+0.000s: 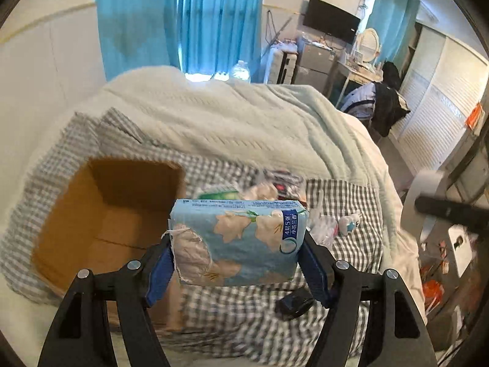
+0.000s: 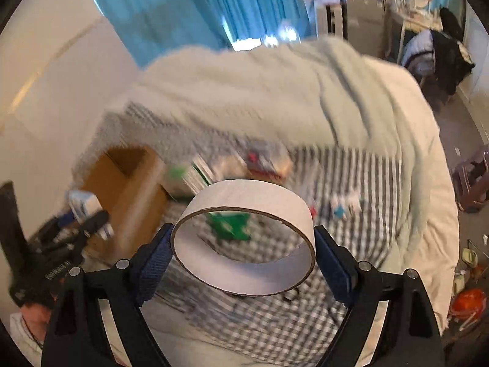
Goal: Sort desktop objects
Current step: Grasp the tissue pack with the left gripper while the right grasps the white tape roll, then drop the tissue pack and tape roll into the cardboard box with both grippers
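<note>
Nearest in the left wrist view, the left gripper has its jaws pinching a blue floral tissue pack by its two short ends, held in the air above a bed. In the right wrist view, the right gripper has its jaws pressed against the sides of a white tape roll, tilted so its hollow centre faces the camera. Below the tissue pack, at about 5 o'clock, a small black object lies on the grey checked sheet. At 9 o'clock from the pack sits an open cardboard box, resting on the same sheet. Just beyond the pack, at 12 o'clock, is a loose heap of small packets, too blurred to identify, and at 3 o'clock a small white figurine lies on the sheet. Farther back a pale green blanket covers the bed. Beyond it hang blue curtains, and at 1 o'clock a dark screen is mounted on the far wall.
</note>
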Tool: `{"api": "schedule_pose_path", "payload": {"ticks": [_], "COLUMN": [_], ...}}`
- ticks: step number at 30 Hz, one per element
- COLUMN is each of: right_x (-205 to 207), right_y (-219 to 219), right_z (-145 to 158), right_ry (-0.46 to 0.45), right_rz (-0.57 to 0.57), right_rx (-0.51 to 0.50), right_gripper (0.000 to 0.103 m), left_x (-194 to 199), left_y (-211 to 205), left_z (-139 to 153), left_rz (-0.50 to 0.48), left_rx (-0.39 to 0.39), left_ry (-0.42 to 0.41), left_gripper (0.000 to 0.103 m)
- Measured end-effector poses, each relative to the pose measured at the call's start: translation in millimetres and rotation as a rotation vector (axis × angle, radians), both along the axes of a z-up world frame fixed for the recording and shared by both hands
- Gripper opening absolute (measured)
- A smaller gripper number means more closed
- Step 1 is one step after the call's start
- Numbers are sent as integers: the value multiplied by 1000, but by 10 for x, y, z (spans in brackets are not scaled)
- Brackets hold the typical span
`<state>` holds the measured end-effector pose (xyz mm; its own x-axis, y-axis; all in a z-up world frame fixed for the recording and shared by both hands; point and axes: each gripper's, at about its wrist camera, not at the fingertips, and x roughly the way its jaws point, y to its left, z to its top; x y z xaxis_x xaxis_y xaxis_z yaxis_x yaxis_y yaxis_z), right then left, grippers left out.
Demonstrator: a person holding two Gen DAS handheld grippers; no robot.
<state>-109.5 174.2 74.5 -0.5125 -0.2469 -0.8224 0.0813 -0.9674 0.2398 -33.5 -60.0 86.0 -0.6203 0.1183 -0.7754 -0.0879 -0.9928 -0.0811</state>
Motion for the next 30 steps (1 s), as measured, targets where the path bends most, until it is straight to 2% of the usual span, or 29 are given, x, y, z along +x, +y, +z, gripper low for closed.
{"api": "schedule_pose_path", "payload": {"ticks": [1,4,7,9,10,11,12,15,16,21,24,28,30], "right_x": [19,12,-51,-81,-140,-164,-203,-296,-358,-577,-698,-851,-892], "right_y": [-155,-551,-1011,-1254,-1438,-1580,-1710,-2049,-2136,-2440,-2613,-2700,-2745], "right_z": [177,429,368,230,112,75,8,-69,-114,-325,-458,-630,-671], "right_ry": [39,105,129,123,87,72,67,67,65,17,-1,-36,-57], "right_rz": [11,43,63,76,98,125,148,197,204,226,242,246,269], "right_rx": [-9,-66,-179,-214,-206,-204,-196,-179,-193,-231,-225,-259,-282], "right_gripper": [88,88,88,88,88,88,88,88,88,88,88,89,90], "left_x": [5,19,63,83,77,45,4,-105,-156,-353,-309,-332,-317], "left_y": [-98,-356,-650,-854,-954,-989,-1003,-1057,-1092,-1281,-1361,-1534,-1561], "left_z": [150,406,466,304,163,43,-34,-141,-188,-411,-486,-562,-554], "left_rz": [3,49,108,165,184,188,183,195,200,237,231,252,258], "left_rx": [-45,-98,-104,-53,-13,-10,-35,-168,-177,-100,-111,-66,-71], "left_ry": [14,43,83,73,53,15,-15,8,9,-43,-35,-63,-64], "left_gripper": [74,74,74,74,74,74,74,75,75,75,75,75,77]}}
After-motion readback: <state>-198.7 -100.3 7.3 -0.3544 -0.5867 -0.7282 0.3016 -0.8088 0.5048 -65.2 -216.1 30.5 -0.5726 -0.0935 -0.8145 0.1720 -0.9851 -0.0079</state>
